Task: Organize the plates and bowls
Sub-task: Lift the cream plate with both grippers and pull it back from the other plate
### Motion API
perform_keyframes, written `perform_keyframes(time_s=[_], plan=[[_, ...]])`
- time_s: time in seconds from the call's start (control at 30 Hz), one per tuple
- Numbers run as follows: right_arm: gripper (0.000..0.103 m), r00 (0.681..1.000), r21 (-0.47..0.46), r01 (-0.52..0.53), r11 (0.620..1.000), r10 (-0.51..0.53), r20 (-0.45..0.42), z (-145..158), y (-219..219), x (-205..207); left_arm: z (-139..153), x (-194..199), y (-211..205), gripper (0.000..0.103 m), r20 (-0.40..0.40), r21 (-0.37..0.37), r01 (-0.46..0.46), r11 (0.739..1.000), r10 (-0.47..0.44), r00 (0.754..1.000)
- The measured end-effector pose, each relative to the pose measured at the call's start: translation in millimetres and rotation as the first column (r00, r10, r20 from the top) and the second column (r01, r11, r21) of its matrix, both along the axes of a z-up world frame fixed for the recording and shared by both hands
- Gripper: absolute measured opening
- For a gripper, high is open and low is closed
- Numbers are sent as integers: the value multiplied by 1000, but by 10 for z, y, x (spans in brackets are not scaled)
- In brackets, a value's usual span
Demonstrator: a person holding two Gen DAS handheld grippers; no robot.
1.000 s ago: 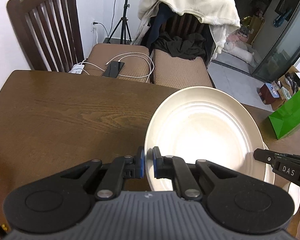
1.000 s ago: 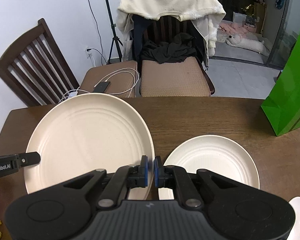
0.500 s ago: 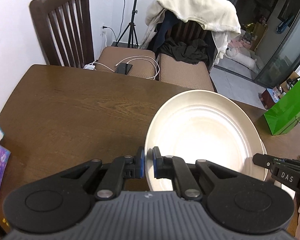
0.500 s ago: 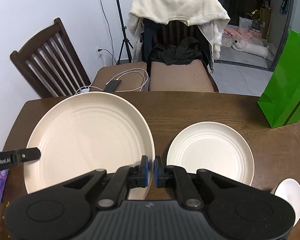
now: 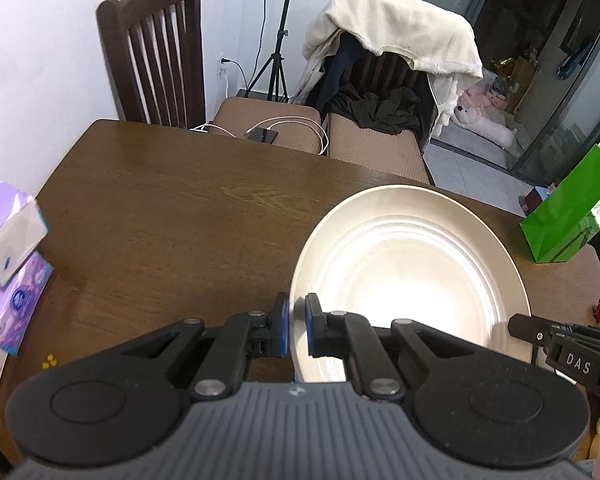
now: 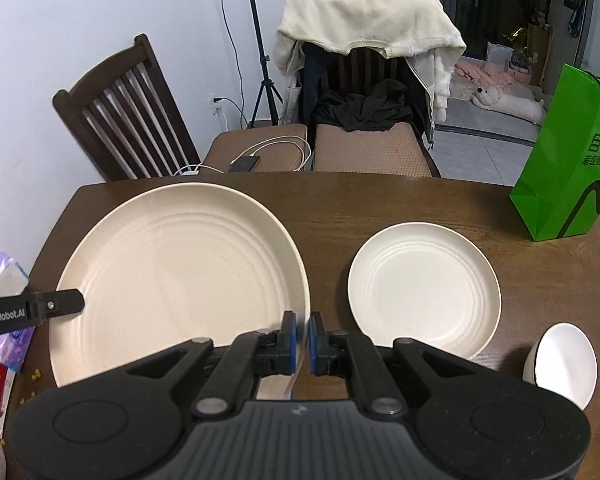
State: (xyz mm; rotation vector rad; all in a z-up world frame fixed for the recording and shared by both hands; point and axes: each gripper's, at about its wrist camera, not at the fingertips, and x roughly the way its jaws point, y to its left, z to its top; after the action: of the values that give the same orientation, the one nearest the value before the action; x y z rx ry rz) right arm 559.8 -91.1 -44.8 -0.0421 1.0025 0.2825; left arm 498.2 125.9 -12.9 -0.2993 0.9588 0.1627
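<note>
Up and back comes the big plate (image 6: 180,276) since a second ago — more of the table (image 5: 172,216) shows under it now, the tissue packs (image 5: 8,248) have slid into view on the left, and the small plate (image 6: 424,288) lies fully clear instead of tucked behind my fingers. I've got the big plate from both sides: my left tongs (image 5: 296,330) are clenched on its left rim, my right tongs (image 6: 302,342) clenched on its right rim, pads pressed tight against the edge in each view. It's held above the dark wood, at the near left of the table. To its right the small plate sits flat on the table, and nearer and further right there's a white bowl (image 6: 562,364). At the far right stands a green bag (image 6: 568,168). Beyond the far edge, two chairs, one (image 6: 364,64) draped with a cream jacket.
</note>
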Motion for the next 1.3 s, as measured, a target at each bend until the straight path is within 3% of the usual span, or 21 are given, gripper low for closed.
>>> perform_keyframes(time_s=[1.3], plan=[[7, 999, 5, -43, 999, 43, 29, 427, -135, -1644, 409, -1767, -144, 9, 49, -18, -46, 999, 47, 998]])
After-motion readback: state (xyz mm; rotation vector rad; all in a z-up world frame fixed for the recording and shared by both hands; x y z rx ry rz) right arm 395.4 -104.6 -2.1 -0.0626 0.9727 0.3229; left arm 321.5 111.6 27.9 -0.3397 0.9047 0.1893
